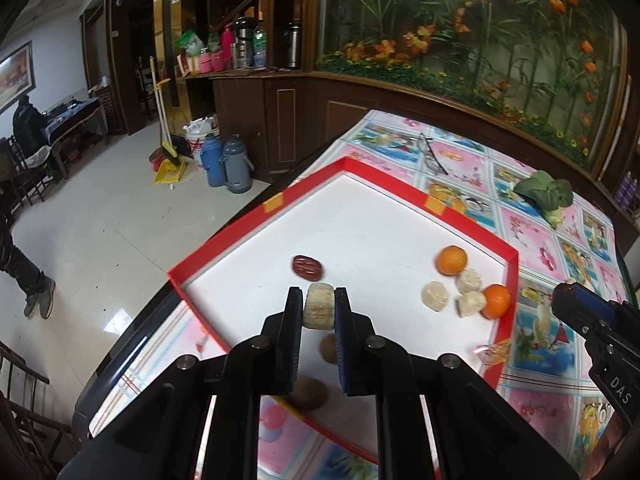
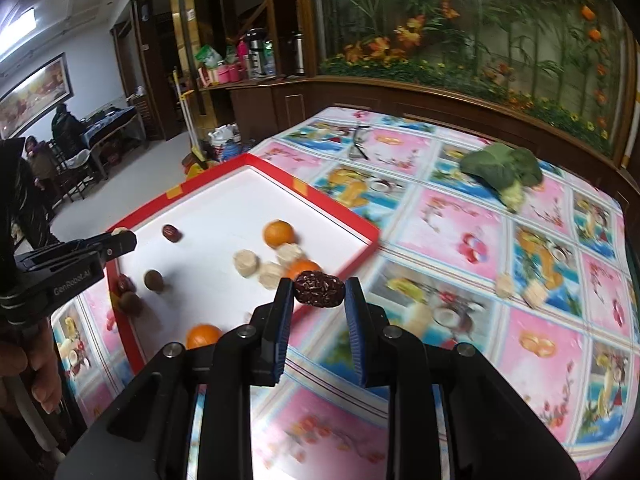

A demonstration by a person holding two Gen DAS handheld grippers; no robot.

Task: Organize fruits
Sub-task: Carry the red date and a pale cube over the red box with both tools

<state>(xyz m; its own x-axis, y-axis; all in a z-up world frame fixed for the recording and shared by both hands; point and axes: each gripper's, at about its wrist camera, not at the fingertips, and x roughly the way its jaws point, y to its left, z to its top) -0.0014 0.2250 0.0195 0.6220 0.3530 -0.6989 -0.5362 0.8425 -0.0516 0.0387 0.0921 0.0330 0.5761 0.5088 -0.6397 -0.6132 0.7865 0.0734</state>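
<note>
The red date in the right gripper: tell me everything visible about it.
The red date is a dark red-brown oval with wrinkled, glossy skin flecked by pale creases. It lies lengthwise across the right gripper, pinched at both ends between the blue-padded jaws near their tips and lifted clear of any surface. It hangs just outside the near rim of the red tray, above the floral tablecloth. Nothing else touches it.
</note>
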